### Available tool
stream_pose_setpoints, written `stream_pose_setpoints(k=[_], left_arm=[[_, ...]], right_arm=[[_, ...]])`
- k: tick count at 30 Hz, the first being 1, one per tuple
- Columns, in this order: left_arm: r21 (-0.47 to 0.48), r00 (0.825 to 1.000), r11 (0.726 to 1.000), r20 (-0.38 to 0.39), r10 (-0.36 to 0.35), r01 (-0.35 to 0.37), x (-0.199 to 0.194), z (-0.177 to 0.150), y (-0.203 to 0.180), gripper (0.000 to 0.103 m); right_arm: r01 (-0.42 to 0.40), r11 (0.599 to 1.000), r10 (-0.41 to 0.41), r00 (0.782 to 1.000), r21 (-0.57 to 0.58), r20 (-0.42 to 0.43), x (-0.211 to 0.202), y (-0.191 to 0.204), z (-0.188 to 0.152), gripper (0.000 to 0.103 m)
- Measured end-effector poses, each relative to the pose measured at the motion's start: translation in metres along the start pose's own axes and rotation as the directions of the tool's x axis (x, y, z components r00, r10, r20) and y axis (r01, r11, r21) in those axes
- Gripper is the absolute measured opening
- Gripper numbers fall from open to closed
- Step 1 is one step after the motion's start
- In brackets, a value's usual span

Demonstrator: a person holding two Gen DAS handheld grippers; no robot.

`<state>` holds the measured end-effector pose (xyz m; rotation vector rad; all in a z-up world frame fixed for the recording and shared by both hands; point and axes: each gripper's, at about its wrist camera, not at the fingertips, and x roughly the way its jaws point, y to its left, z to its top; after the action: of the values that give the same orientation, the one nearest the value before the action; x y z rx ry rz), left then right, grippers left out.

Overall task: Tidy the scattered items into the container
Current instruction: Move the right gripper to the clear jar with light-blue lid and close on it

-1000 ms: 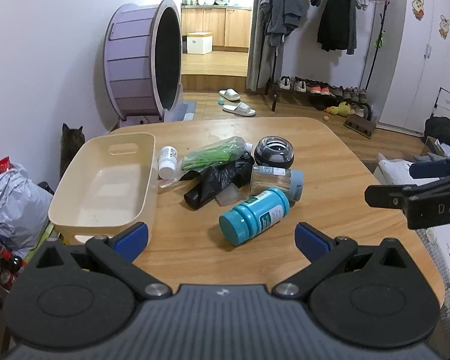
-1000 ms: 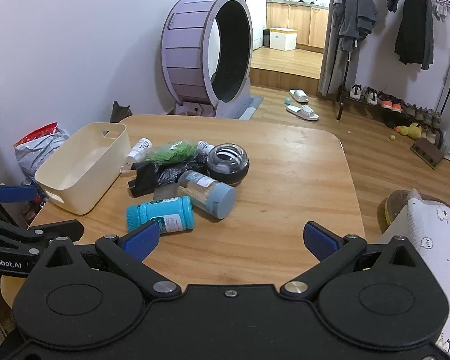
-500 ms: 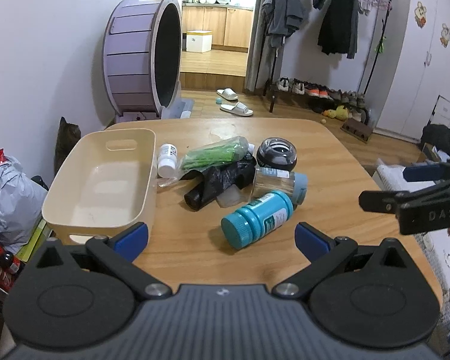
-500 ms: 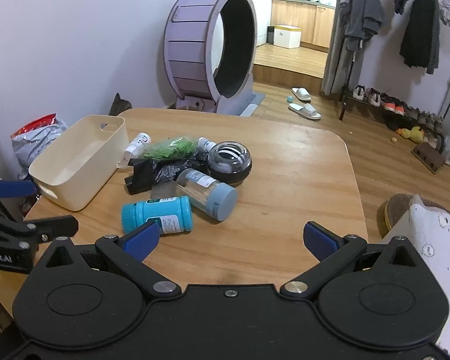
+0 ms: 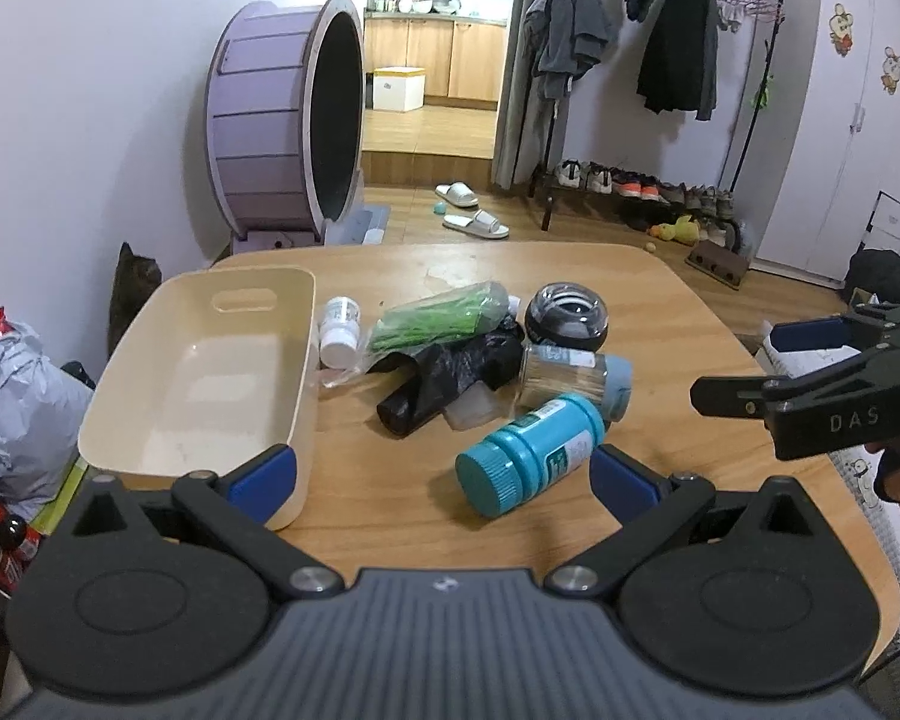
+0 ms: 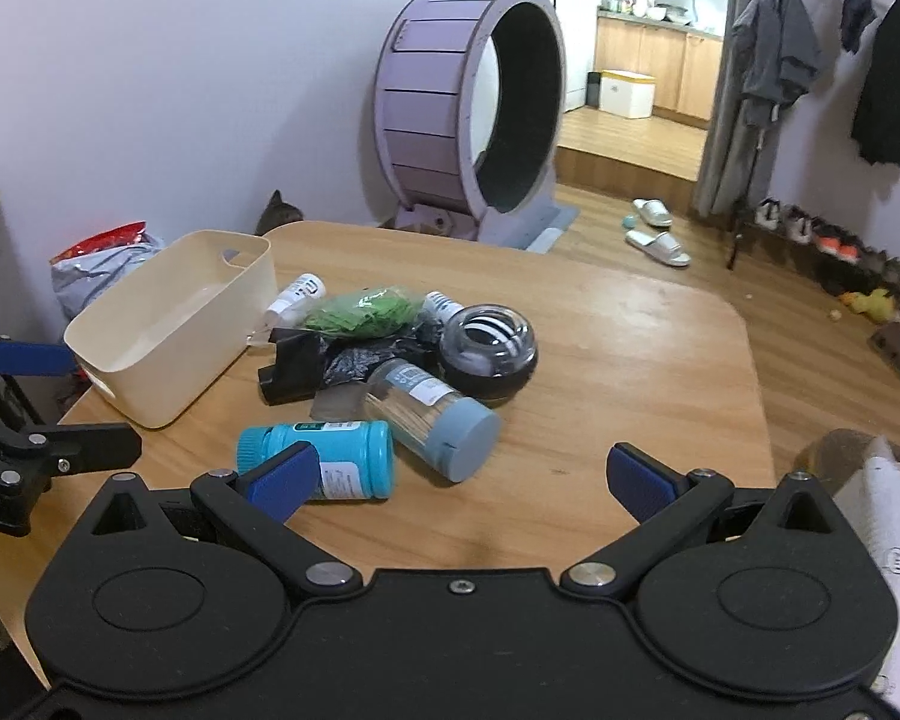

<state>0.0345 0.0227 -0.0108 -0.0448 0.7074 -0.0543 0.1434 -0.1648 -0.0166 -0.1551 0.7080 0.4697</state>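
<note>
Nearest my two claws, on the wooden table (image 5: 660,300), lies the teal bottle (image 5: 531,455) on its side. Seen from the left wrist, its long axis runs on a slant, cap toward me and to the left, base away and to the right, where it lies just beside or against the toothpick jar (image 5: 573,373); I cannot tell which. From the right wrist the same bottle (image 6: 324,459) lies almost crosswise, partly behind that claw's left finger. I judge the left gripper (image 5: 444,474) the better placed: the bottle sits between its two fingers, nearer the right one, and close ahead. Its jaws stand wide apart and hold nothing. The right gripper (image 6: 459,474) is likewise spread and empty; from it the bottle lies low and to the left, off centre. Behind the bottle the remaining items are heaped together: black bag (image 5: 444,375), green packet (image 5: 438,318), white bottle (image 5: 339,330) and dark gyro ball (image 5: 565,317). The cream container (image 5: 204,372) stands to the left of the heap, just beside the white bottle, and nothing shows inside it. Any grasp across the teal bottle should, in my judgement, turn to meet its slant, since a round body may roll.
</note>
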Motion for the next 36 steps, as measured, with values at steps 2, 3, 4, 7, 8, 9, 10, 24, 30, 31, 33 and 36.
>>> stream_pose_setpoints(k=[2,3,4,7,8,9,10,24,30,31,33,36], left_arm=[[0.017,1.0,1.0,-0.012,-0.011,0.011,0.005,-0.003,0.0,0.103],[0.022,1.0,1.0,-0.015,-0.011,0.011,0.006,-0.004,0.0,0.103],[0.023,1.0,1.0,-0.017,-0.009,0.009,0.008,-0.005,0.001,0.103],[0.011,1.0,1.0,-0.016,-0.013,0.013,0.01,-0.009,0.004,0.103],[0.004,1.0,1.0,-0.013,-0.01,0.01,0.01,-0.009,0.006,0.103],[-0.003,1.0,1.0,-0.009,-0.006,0.006,0.01,-0.01,0.007,0.103],[-0.007,1.0,1.0,-0.004,-0.003,0.003,0.01,-0.01,0.008,0.103],[-0.02,0.999,0.998,0.006,-0.052,0.053,0.019,-0.01,0.013,0.103],[-0.033,0.998,0.998,0.012,-0.057,0.057,0.025,-0.009,0.014,0.103],[-0.038,0.998,0.998,0.013,-0.059,0.059,0.026,-0.009,0.014,0.103],[-0.043,0.998,0.997,0.013,-0.063,0.063,0.028,-0.009,0.014,0.103],[-0.043,0.998,0.997,0.011,-0.067,0.068,0.029,-0.011,0.013,0.103]], right_arm=[[-0.009,1.0,0.009,1.0,0.006,0.004,0.005,-0.002,-0.001,0.103],[-0.014,1.0,0.014,1.0,0.009,0.006,0.007,-0.003,-0.001,0.103],[-0.025,1.0,0.025,1.0,0.015,0.006,0.009,-0.005,-0.002,0.103],[-0.059,0.998,0.059,0.998,0.009,0.004,0.015,-0.006,-0.006,0.103],[-0.068,0.998,0.068,0.998,0.005,0.004,0.016,-0.006,-0.007,0.103],[-0.07,0.998,0.07,0.998,0.007,0.007,0.019,-0.007,-0.008,0.103],[-0.065,0.998,0.065,0.998,0.012,0.015,0.021,-0.008,-0.008,0.103],[-0.11,0.989,0.11,0.994,-0.097,-0.011,0.074,-0.032,-0.014,0.084],[-0.169,0.978,0.172,0.985,-0.125,0.012,0.084,-0.037,-0.016,0.081],[-0.182,0.975,0.185,0.983,-0.13,0.012,0.086,-0.038,-0.017,0.079],[-0.2,0.971,0.203,0.979,-0.133,0.009,0.091,-0.04,-0.017,0.072],[-0.244,0.962,0.247,0.969,-0.12,0.011,0.096,-0.042,-0.015,0.065]])
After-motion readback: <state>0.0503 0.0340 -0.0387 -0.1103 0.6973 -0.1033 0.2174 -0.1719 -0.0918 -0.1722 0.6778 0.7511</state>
